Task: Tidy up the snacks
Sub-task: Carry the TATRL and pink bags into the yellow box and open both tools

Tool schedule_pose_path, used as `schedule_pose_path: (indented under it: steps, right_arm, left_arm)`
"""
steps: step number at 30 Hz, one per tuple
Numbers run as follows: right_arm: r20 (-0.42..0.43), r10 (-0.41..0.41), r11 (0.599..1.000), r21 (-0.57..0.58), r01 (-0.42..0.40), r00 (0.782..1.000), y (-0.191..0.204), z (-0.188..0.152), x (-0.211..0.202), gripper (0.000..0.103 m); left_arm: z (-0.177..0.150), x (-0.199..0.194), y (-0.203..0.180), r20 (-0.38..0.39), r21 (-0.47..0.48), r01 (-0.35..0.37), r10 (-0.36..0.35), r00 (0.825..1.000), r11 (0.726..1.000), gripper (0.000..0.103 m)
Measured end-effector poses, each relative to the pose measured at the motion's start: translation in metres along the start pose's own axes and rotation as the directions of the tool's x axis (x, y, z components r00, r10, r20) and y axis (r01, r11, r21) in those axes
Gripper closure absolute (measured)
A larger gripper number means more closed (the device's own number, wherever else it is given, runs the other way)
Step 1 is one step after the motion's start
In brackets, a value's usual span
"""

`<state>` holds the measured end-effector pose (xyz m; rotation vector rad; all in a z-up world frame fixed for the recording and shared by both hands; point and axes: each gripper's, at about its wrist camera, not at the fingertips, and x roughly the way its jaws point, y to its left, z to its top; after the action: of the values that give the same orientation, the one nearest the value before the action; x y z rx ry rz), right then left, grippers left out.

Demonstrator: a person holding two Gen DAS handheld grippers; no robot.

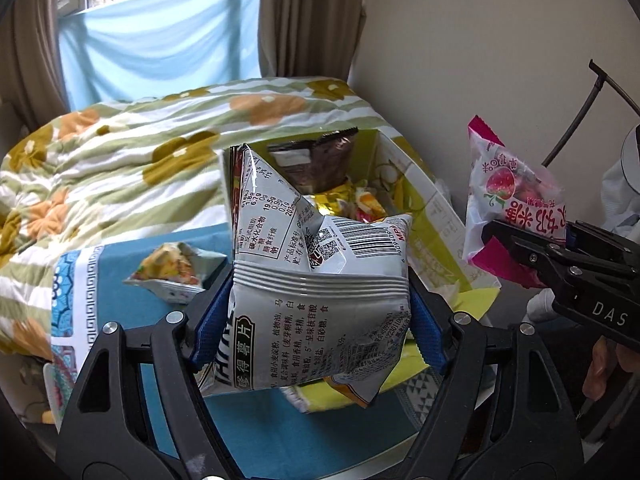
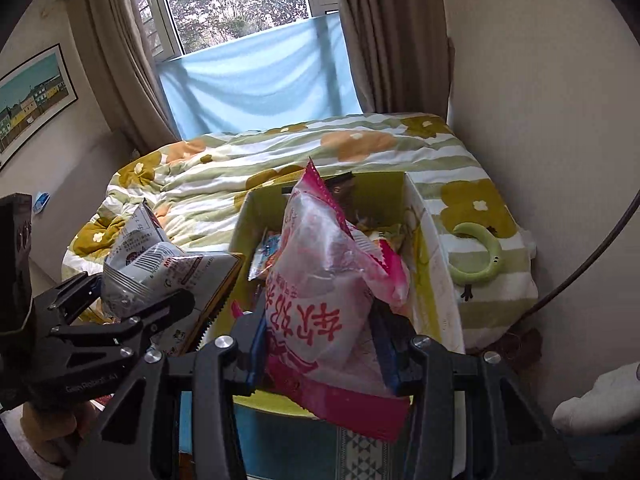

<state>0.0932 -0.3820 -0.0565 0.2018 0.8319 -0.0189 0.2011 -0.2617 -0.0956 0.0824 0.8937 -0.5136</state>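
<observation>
Item: silver foil crisp bag (image 1: 320, 300), light, puffy, crushable, clamped mid-body by left tool (image 1: 320, 312); pink-and-clear plastic sweet bag (image 2: 324, 312), soft, slippery, pinched in right tool (image 2: 320, 348).

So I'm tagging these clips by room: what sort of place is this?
Most likely a bedroom: a bed with a floral quilt, a curtained window behind it, and a framed picture on the wall. The snack box sits at the bed's foot.

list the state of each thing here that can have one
left gripper: fingers shut on the silver chip bag
right gripper: fingers shut on the pink snack bag
yellow-green box: open, snacks inside
small snack packet: lying outside the box on the blue cloth
</observation>
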Motion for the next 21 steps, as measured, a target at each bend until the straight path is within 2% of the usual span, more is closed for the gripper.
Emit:
schedule_pose_path:
  steps: [3, 5, 7, 8, 15, 21]
  right_arm:
    - [-0.011, -0.002, 1.000, 0.006, 0.002, 1.000, -0.024, 0.002, 0.003, 0.061]
    - [-0.018, 0.001, 1.000, 0.007, -0.001, 1.000, -0.036, 0.003, 0.005, 0.061]
    - [-0.025, 0.005, 1.000, 0.007, -0.005, 1.000, -0.046, 0.003, 0.008, 0.061]
    - [-0.030, 0.010, 1.000, 0.006, -0.010, 0.999, -0.049, 0.003, 0.010, 0.061]
    - [-0.052, 0.062, 0.998, 0.003, -0.062, 0.997, -0.064, 0.003, 0.029, 0.061]
    - [-0.105, 0.118, 0.993, 0.008, -0.117, 0.988, -0.068, 0.012, 0.053, 0.061]
  left_arm:
    - [-0.001, 0.024, -0.019, -0.034, -0.010, 0.016, -0.016, 0.999, 1.000, 0.025]
    - [-0.004, 0.036, -0.026, -0.046, -0.019, 0.011, -0.012, 0.999, 1.000, 0.015]
    - [-0.006, 0.042, -0.033, -0.045, -0.019, -0.022, 0.022, 0.999, 1.000, 0.004]
    - [-0.008, 0.043, -0.033, -0.038, -0.016, -0.037, 0.036, 0.999, 0.999, 0.002]
    - [-0.018, 0.029, -0.023, -0.029, -0.011, -0.139, 0.138, 0.990, 0.990, 0.002]
    - [-0.024, 0.006, 0.004, -0.045, -0.074, -0.184, 0.181, 0.982, 0.980, 0.002]
